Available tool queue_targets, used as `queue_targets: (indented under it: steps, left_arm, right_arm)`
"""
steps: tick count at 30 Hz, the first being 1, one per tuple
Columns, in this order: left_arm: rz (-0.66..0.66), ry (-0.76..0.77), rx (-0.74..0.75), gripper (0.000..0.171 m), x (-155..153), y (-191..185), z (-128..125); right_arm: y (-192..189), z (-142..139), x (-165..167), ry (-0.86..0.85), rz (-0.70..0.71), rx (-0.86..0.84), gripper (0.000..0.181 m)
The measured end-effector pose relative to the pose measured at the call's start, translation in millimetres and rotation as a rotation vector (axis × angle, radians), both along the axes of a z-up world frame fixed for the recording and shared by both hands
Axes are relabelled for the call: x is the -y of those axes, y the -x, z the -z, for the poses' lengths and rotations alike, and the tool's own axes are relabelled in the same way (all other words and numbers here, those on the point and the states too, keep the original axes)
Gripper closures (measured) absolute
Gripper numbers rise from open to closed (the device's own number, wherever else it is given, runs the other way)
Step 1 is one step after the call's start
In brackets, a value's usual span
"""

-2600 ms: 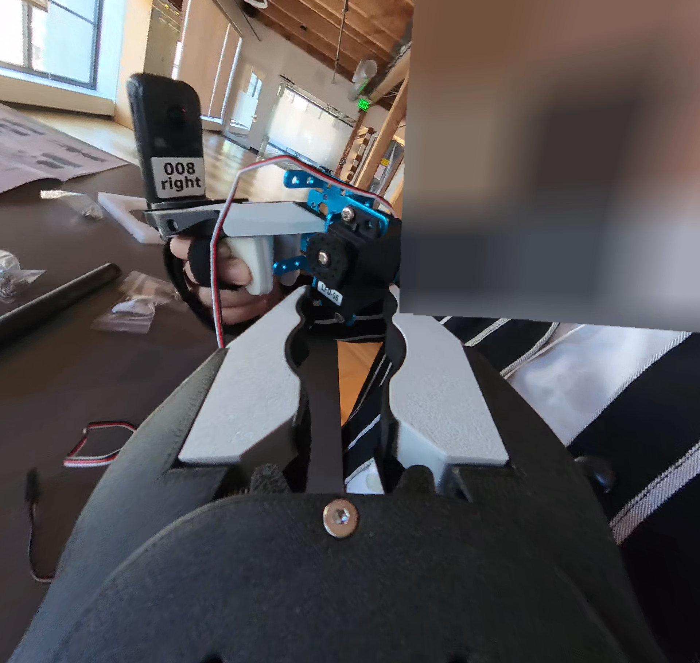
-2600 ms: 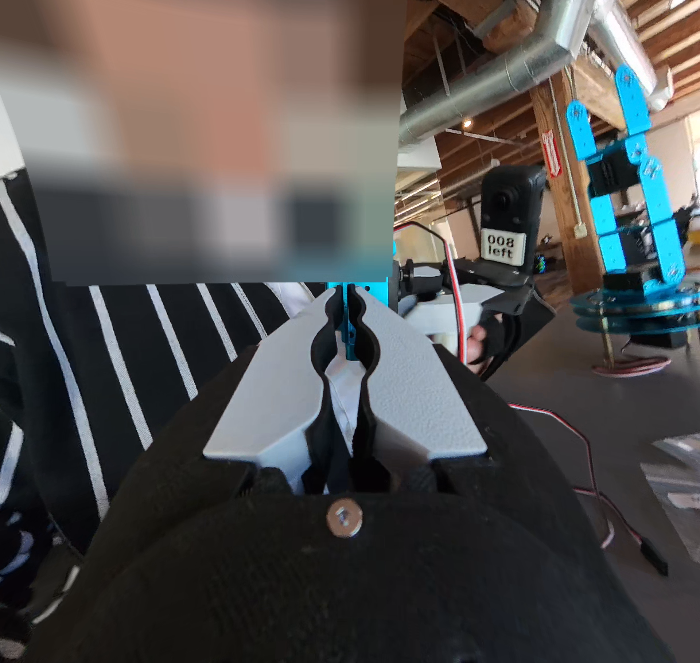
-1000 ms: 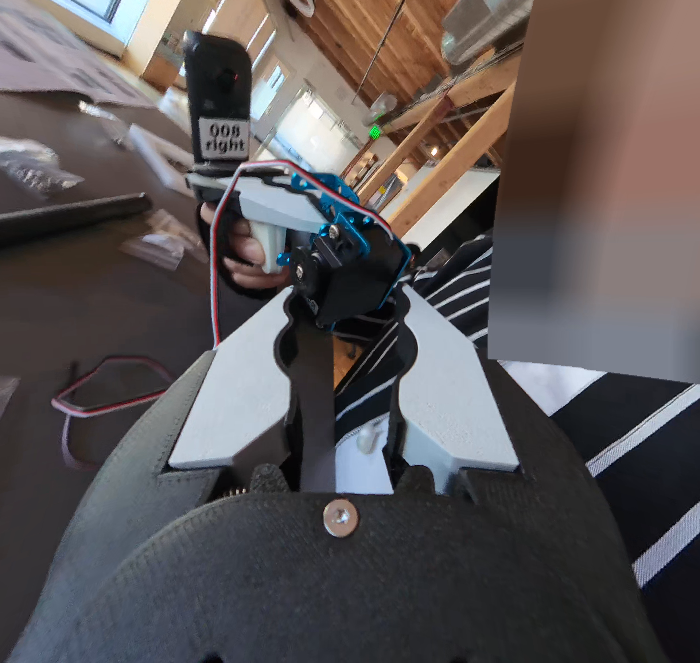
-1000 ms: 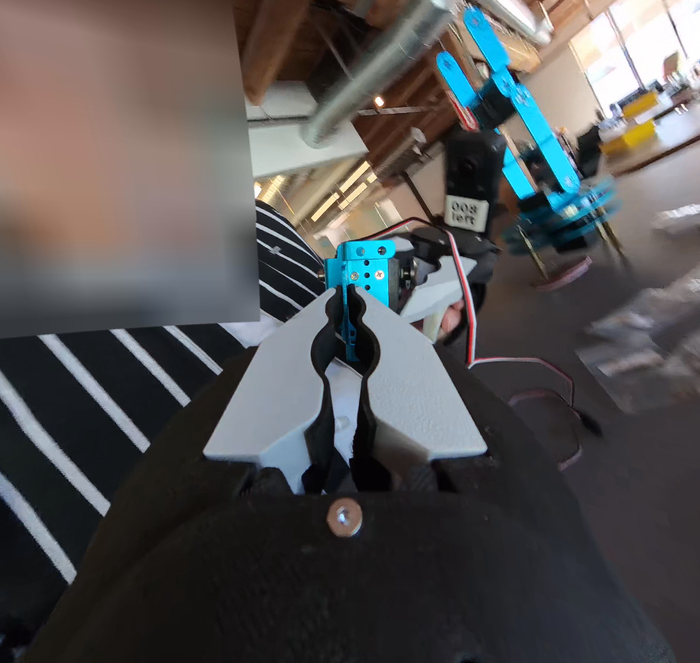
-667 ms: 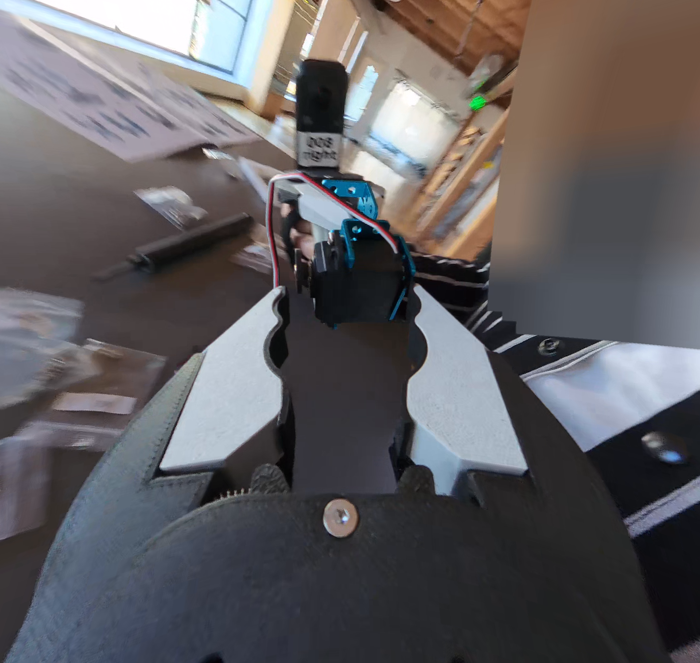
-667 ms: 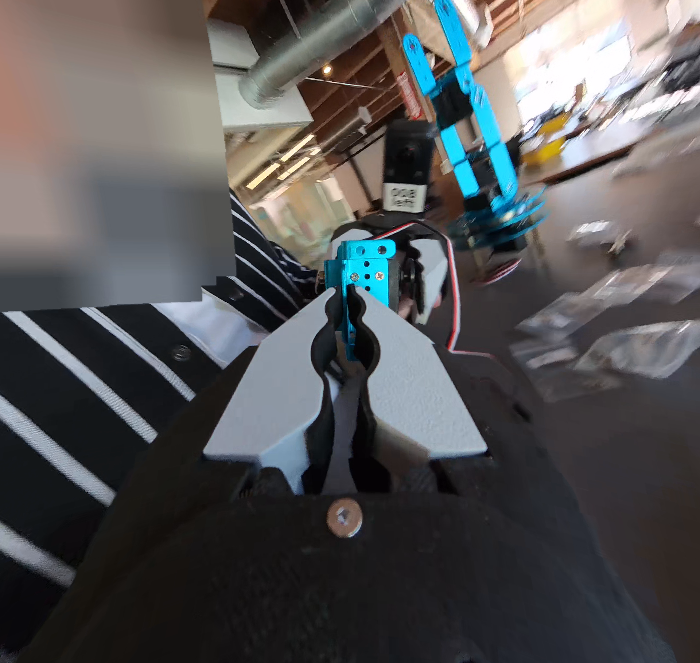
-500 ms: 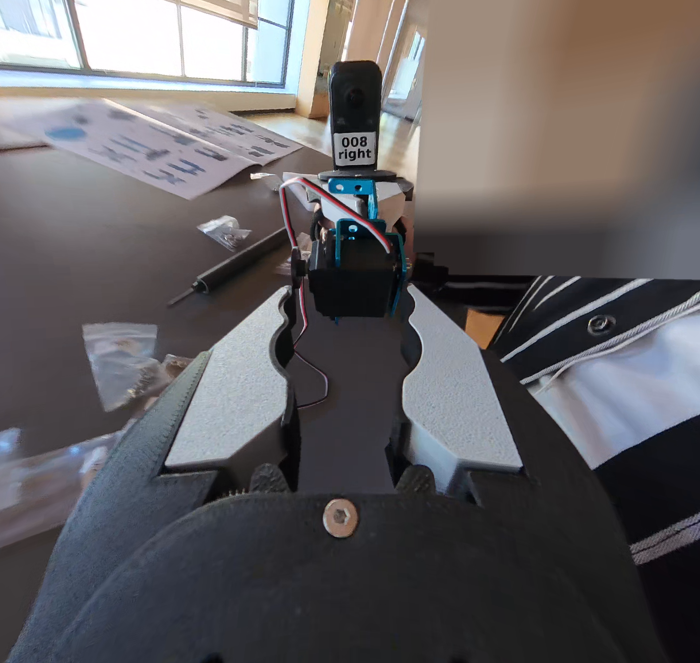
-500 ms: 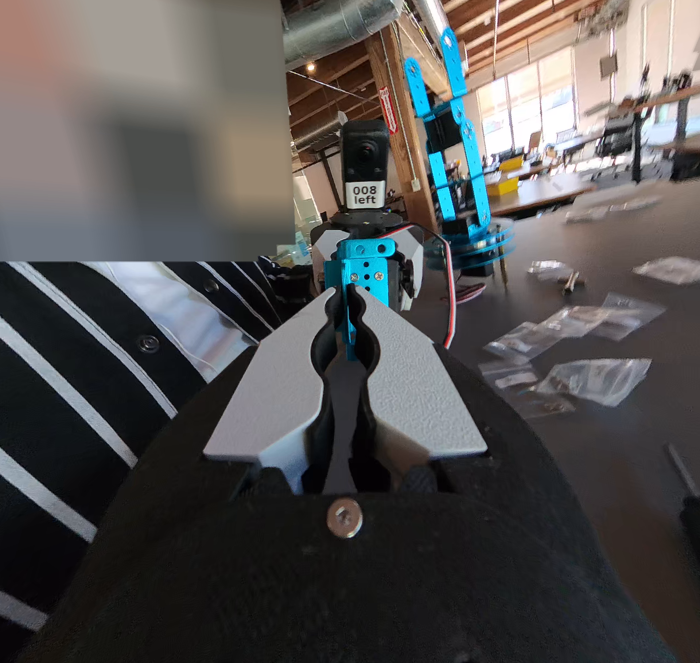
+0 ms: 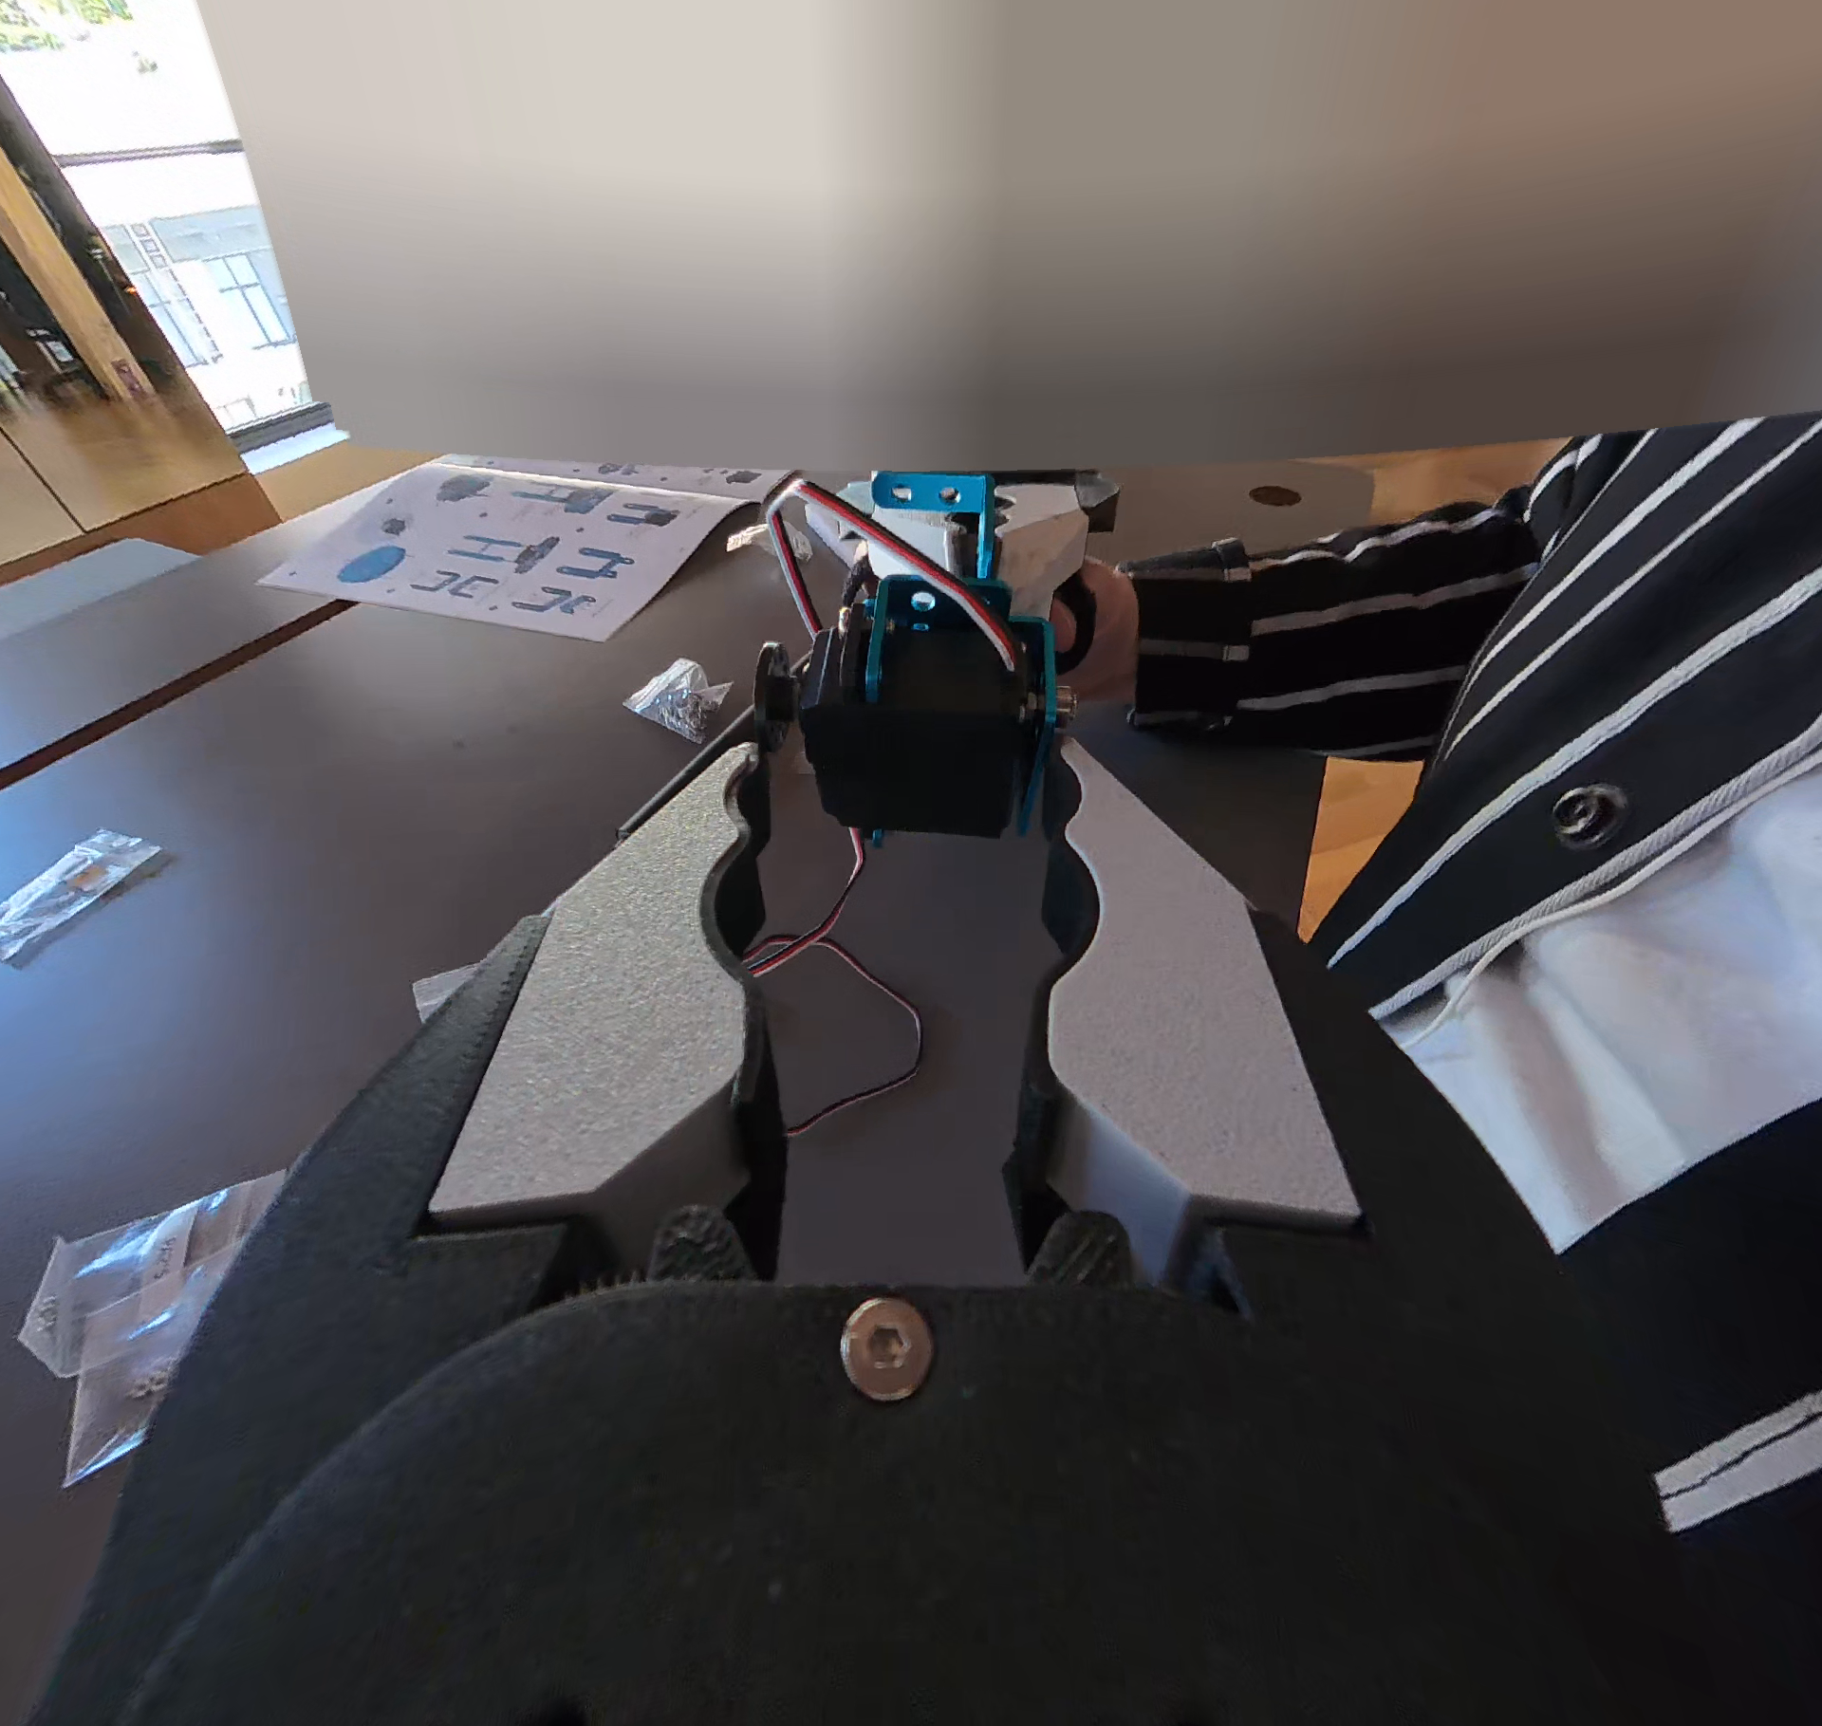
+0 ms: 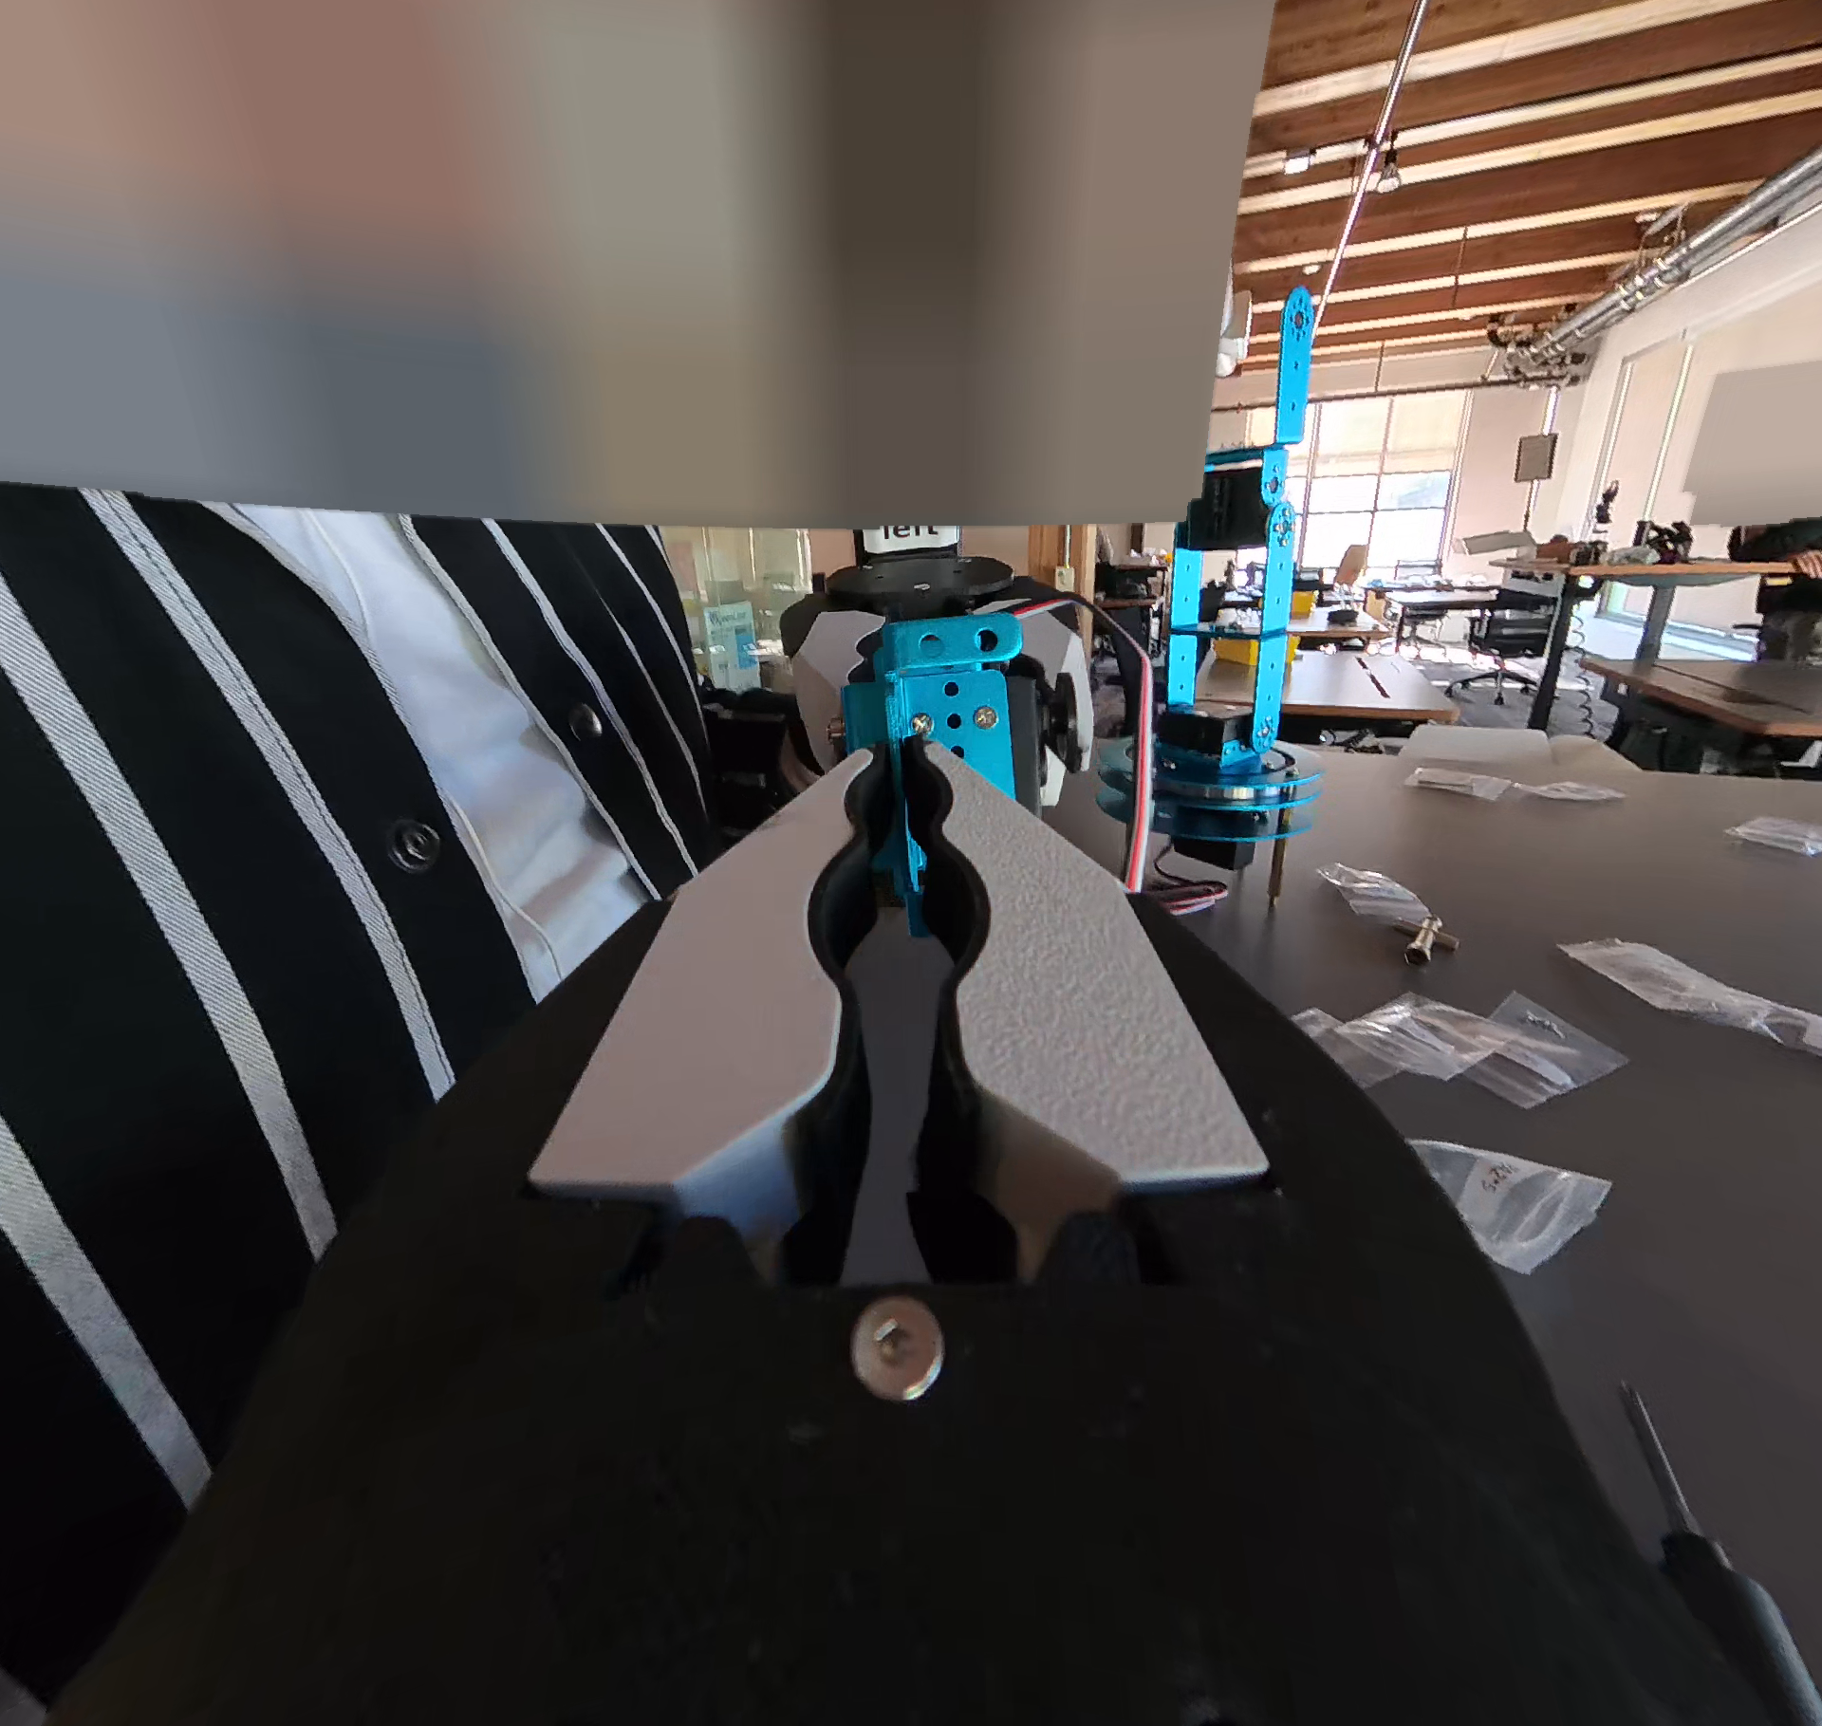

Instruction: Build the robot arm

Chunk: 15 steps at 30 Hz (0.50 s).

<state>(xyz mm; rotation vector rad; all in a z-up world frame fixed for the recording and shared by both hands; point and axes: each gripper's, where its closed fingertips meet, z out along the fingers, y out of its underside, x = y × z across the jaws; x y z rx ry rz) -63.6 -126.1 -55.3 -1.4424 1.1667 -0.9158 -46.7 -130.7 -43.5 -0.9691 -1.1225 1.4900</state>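
A black servo in a blue metal bracket (image 9: 917,742) hangs above the dark table (image 9: 296,841) between my two grippers, which face each other. My left gripper (image 9: 907,772) has its jaws set wide, one on each side of the servo. The left tip is at the servo horn and the right tip is on the bracket side. My right gripper (image 10: 912,762) is shut on a thin blue flange of the bracket (image 10: 946,693). It also shows beyond the servo in the left wrist view (image 9: 946,535). The servo's red, white and black wire (image 9: 868,969) trails down onto the table.
A blue robot arm on a round base (image 10: 1237,673) stands on the table behind the servo. Several clear parts bags (image 10: 1459,1048) and a screwdriver (image 10: 1716,1600) lie to the right. A printed sheet (image 9: 513,545) lies far left. A person's striped shirt (image 9: 1577,791) is close by.
Both grippers swung round with the servo and levelled out over the table. My left jaws widened from a narrow gap to span the servo. My right gripper stayed shut on the flange.
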Motion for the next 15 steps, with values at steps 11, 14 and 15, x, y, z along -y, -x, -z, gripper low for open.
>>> queue_targets:
  steps: [11, 14, 15]
  left_arm:
    - [0.045, 0.13, 0.07, 0.117, 0, -5, -14]
    - [0.078, 0.181, 0.117, 0.118, 0, -5, -19]
    - [0.089, 0.198, 0.128, 0.118, -1, -6, -19]
  right_arm:
    - [-4, -17, -1, 0.011, 0.039, -0.061, 0.181]
    - [-7, -25, -8, 0.205, -0.039, -0.113, 0.181]
    - [-8, -27, -11, 0.299, -0.089, -0.137, 0.181]
